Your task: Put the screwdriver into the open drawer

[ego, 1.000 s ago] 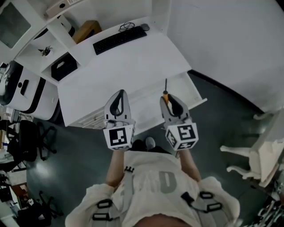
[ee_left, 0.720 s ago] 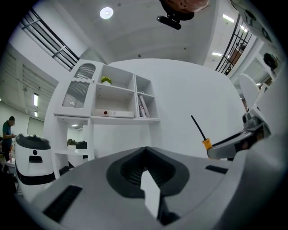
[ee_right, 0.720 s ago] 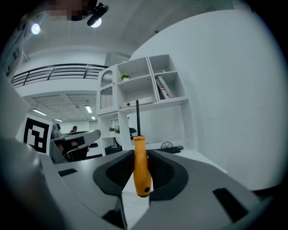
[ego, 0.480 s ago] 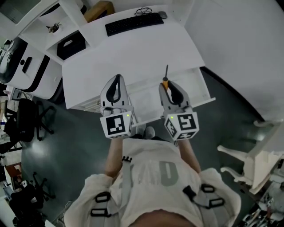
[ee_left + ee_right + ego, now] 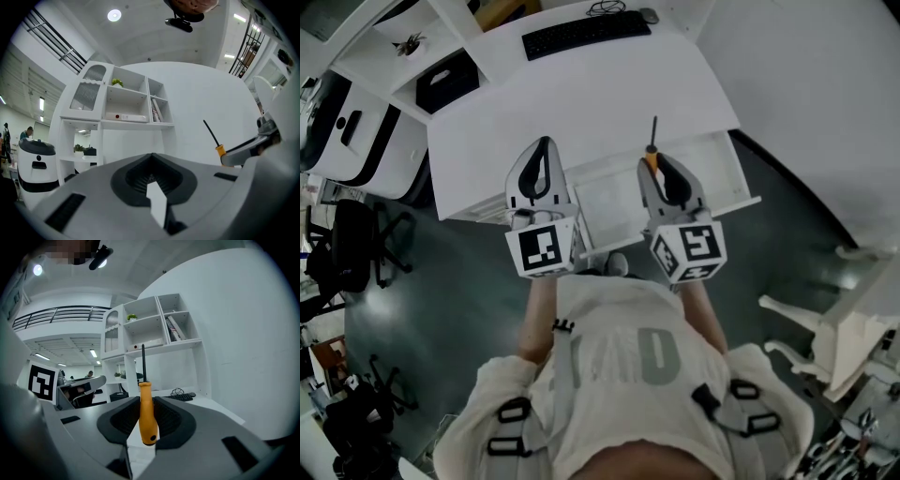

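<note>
A screwdriver (image 5: 652, 150) with an orange handle (image 5: 146, 414) and a thin black shaft stands out forward from my right gripper (image 5: 660, 161), which is shut on the handle. It hangs over the open white drawer (image 5: 717, 178) that is pulled out under the desk's front edge. In the right gripper view the handle sits between the jaws (image 5: 146, 399) with the shaft pointing up at the shelves. My left gripper (image 5: 544, 150) hovers beside it over the drawer's left end, shut with nothing in it (image 5: 151, 157). The left gripper view catches the screwdriver (image 5: 213, 137) at the right.
The white desk (image 5: 581, 103) carries a black keyboard (image 5: 586, 33) at its far edge, and a black box (image 5: 447, 80) sits on a side shelf. A white shelf unit (image 5: 126, 103) rises behind the desk. A white chair (image 5: 834, 328) stands at the right, a black office chair (image 5: 352, 253) at the left.
Both grippers have moved forward together, from the drawer's front edge to over the drawer. The screwdriver stays in the right gripper; neither gripper's jaws changed.
</note>
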Tool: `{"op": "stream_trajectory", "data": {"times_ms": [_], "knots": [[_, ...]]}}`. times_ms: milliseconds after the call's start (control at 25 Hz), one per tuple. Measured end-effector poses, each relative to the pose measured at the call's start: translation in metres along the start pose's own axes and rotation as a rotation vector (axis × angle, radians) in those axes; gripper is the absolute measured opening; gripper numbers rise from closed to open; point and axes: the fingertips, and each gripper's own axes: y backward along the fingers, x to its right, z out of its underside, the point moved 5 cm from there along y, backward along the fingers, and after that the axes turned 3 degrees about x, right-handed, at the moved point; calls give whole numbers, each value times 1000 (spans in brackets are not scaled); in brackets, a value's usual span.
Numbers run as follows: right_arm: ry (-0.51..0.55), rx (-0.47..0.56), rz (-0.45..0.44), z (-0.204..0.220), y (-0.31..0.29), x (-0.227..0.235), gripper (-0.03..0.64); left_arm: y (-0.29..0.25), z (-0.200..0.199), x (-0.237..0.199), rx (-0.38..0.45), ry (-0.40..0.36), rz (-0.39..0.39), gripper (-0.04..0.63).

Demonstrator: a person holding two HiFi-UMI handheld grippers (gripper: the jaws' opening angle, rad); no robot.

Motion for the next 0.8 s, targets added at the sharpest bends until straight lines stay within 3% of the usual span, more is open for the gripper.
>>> {"op": "stream_trajectory", "data": {"times_ms": [520,800], "knots": [[71,-158,-131,10,-37,-6,92,4,8,-20,-29,-3,-56,5],[199,-322,-263,47,-52,-15,92,25,27,-38,-91,-11,-125,5]]}}
